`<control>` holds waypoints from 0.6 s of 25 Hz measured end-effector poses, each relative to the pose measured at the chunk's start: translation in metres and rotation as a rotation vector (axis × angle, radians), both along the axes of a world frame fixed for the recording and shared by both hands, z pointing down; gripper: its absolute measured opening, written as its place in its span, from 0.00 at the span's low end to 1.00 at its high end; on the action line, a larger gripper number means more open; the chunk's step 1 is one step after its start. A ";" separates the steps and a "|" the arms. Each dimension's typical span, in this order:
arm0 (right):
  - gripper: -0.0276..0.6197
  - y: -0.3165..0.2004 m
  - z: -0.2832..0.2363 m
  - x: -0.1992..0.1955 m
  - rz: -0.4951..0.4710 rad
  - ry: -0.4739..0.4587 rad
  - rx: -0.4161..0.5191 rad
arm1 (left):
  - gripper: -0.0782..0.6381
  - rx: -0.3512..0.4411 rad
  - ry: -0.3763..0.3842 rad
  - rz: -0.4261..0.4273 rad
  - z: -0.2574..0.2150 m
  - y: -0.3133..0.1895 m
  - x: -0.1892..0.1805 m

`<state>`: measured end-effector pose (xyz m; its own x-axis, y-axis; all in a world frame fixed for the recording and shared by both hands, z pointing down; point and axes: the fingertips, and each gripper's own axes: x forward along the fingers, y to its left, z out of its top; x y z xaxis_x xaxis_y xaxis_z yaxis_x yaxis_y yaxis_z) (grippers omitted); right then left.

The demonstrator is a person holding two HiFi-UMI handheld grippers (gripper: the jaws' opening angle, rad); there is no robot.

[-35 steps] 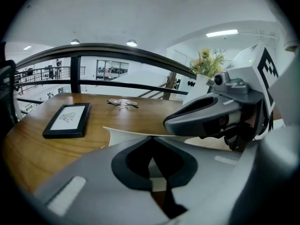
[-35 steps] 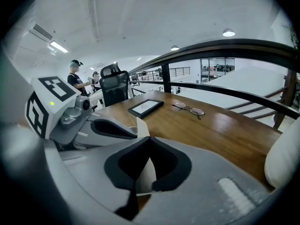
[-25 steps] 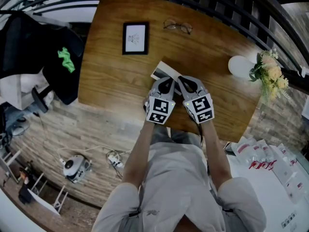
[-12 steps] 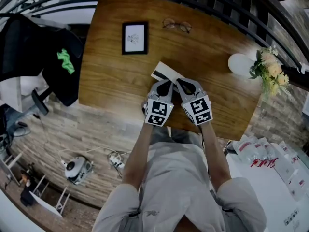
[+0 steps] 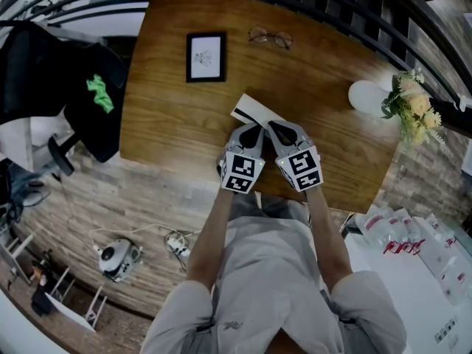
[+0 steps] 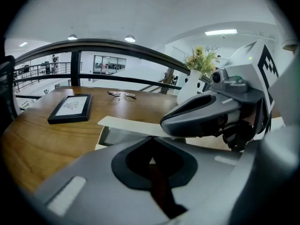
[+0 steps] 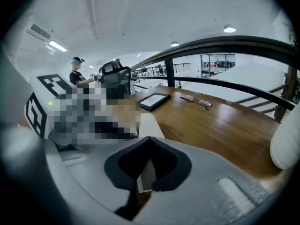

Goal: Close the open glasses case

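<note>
Left gripper view shows how to do it well: the right gripper [image 6: 206, 114] lies on the white lid [image 6: 133, 124], so it should push the lid down slowly and flat while the left gripper [image 6: 150, 138] stops the glasses case [image 6: 115, 136] from sliding. Both grippers have their jaws pressed together and hold nothing. A white bit of the case peeks through the hole behind the right one's tips. The open case sits by the near edge of the table [image 6: 37, 139], well apart from the picture frame [image 6: 70, 108] and the glasses [image 6: 121, 95]
</note>
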<state>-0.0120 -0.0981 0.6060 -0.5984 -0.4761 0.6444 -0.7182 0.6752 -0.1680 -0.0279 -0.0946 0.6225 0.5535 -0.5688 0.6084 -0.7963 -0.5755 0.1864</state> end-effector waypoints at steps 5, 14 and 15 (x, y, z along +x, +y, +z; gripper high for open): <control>0.05 0.003 0.002 -0.002 -0.008 -0.003 -0.004 | 0.14 -0.007 -0.002 -0.001 0.005 0.003 0.001; 0.05 0.007 0.005 -0.006 -0.019 0.005 -0.012 | 0.14 -0.024 -0.015 -0.004 0.007 0.009 -0.004; 0.05 0.008 0.007 -0.006 -0.021 0.005 -0.012 | 0.14 -0.028 -0.019 -0.004 0.008 0.009 -0.005</control>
<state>-0.0179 -0.0902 0.6127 -0.6045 -0.4559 0.6533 -0.7051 0.6879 -0.1724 -0.0328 -0.0853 0.6302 0.5396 -0.5537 0.6343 -0.8020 -0.5674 0.1869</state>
